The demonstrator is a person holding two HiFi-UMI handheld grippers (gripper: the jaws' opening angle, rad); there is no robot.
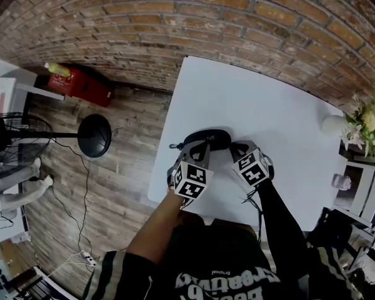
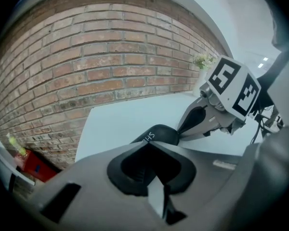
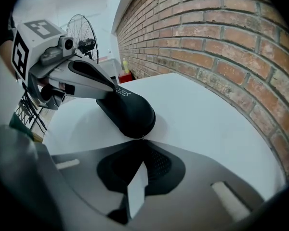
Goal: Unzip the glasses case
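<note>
Both grippers sit at the ends of the glasses case (image 1: 207, 138), near the middle of the white table (image 1: 269, 105).

In the head view the long axis of the case runs left to right, just above the grippers. The left gripper (image 2: 149, 143) has its jaws pressed together at the left end. The right gripper (image 3: 139, 141), also pressed together, touches the right end, and a small metal piece (image 3: 137, 138) shows at its tips. This is perhaps the zipper pull, but it is too small to tell. The zipper line itself is not visible.
</note>
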